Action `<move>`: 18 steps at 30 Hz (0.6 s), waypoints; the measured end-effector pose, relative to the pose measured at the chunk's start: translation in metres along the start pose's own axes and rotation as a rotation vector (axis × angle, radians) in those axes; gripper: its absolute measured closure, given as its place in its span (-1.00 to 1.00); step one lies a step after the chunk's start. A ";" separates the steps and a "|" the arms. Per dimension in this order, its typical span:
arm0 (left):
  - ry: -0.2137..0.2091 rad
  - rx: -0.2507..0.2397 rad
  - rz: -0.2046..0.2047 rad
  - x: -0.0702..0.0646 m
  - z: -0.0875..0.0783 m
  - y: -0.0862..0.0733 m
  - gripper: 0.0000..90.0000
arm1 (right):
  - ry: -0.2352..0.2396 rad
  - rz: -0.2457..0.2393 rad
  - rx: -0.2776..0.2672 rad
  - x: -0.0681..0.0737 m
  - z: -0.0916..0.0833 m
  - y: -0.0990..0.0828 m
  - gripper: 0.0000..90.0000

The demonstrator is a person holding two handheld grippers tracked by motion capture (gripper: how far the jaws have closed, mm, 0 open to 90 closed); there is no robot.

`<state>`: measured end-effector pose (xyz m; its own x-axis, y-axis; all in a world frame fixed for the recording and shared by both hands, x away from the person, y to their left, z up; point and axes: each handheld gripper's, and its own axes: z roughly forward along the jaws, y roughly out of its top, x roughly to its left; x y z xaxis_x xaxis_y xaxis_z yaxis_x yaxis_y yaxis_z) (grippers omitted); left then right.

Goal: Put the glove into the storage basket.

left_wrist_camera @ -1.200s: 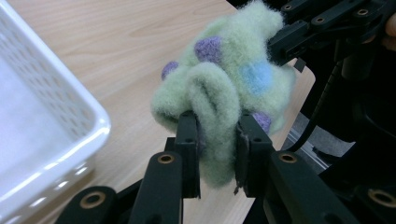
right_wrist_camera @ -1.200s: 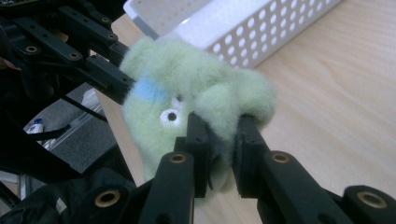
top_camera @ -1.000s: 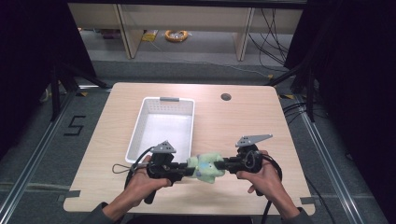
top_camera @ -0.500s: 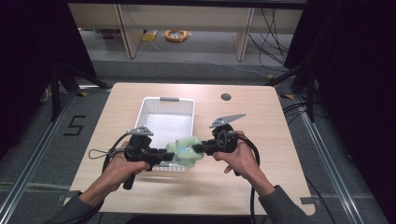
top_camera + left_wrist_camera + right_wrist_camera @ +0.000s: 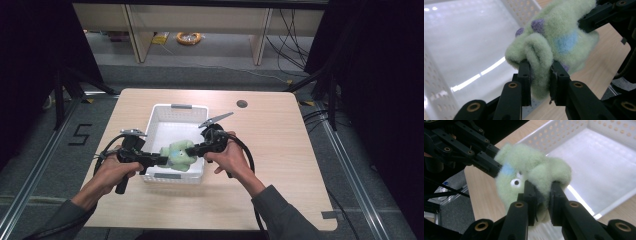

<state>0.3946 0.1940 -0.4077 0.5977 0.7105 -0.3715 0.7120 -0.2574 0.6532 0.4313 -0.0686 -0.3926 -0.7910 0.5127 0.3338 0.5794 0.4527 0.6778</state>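
Note:
A pale green plush toy (image 5: 179,154) with a blue patch, purple bumps and a round eye hangs between my two grippers over the near end of the white basket (image 5: 176,110). My left gripper (image 5: 160,158) is shut on one fuzzy limb of the plush toy (image 5: 554,42), its jaws pinching the fabric. From the other side my right gripper (image 5: 194,148) is shut on another limb of the plush toy (image 5: 534,170). In the right gripper view the left gripper's black jaws reach in from the upper left. The white basket (image 5: 461,45) is empty inside.
The light wooden table (image 5: 280,145) has a dark round cable hole (image 5: 242,104) near its far edge. Shelving with a yellow coil (image 5: 189,37) stands behind the table. Cables trail from both grippers toward the table's front.
Both hands have carried the plush toy from the table in front of the basket, away from the person and slightly left, so it now hangs over the basket's near end.

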 end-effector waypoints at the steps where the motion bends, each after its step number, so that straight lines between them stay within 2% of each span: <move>1: 0.000 0.000 0.000 0.000 0.000 0.000 0.63 | -0.006 0.000 0.004 -0.001 0.004 0.001 0.77; 5: 0.012 0.013 -0.027 0.013 0.007 -0.002 0.63 | -0.011 0.018 0.024 -0.005 0.017 0.002 0.77; 6: 0.012 0.033 -0.024 0.016 0.007 -0.002 0.63 | -0.016 0.022 0.031 -0.006 0.019 0.002 0.77; 7: 0.021 0.024 -0.026 0.017 0.010 -0.003 0.63 | -0.021 0.023 0.033 -0.007 0.022 0.002 0.77; 9: 0.027 0.047 -0.024 0.019 0.013 -0.004 0.63 | -0.027 0.034 0.044 -0.009 0.028 0.001 0.77; 10: 0.042 0.051 -0.017 0.020 0.016 -0.005 0.63 | -0.031 0.038 0.053 -0.010 0.031 0.000 0.77; 11: 0.043 0.088 0.009 0.023 0.016 -0.004 0.62 | -0.031 0.042 0.060 -0.011 0.034 -0.001 0.77; 12: 0.054 0.078 -0.014 0.022 0.019 -0.005 0.62 | -0.034 0.040 0.066 -0.012 0.037 -0.002 0.77; 13: 0.042 0.092 -0.006 0.026 0.020 -0.005 0.62 | -0.039 0.047 0.069 -0.013 0.040 -0.003 0.77; 14: 0.054 0.088 -0.017 0.026 0.022 -0.005 0.62 | -0.038 0.040 0.072 -0.015 0.042 -0.003 0.77; 15: 0.052 0.095 -0.023 0.027 0.024 -0.005 0.62 | -0.041 0.054 0.078 -0.015 0.044 -0.004 0.77; 16: 0.047 0.127 0.006 0.031 0.024 -0.005 0.62 | -0.047 0.042 0.079 -0.017 0.047 -0.004 0.77; 17: 0.055 0.112 -0.025 0.029 0.027 -0.006 0.62 | -0.053 0.059 0.087 -0.017 0.048 -0.004 0.77; 18: 0.062 0.122 -0.017 0.031 0.028 -0.006 0.62 | -0.059 0.065 0.098 -0.018 0.050 -0.005 0.77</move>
<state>0.4190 0.1988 -0.4416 0.5644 0.7532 -0.3379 0.7635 -0.3205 0.5607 0.4522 -0.0433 -0.4344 -0.7399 0.5842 0.3335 0.6477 0.4848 0.5877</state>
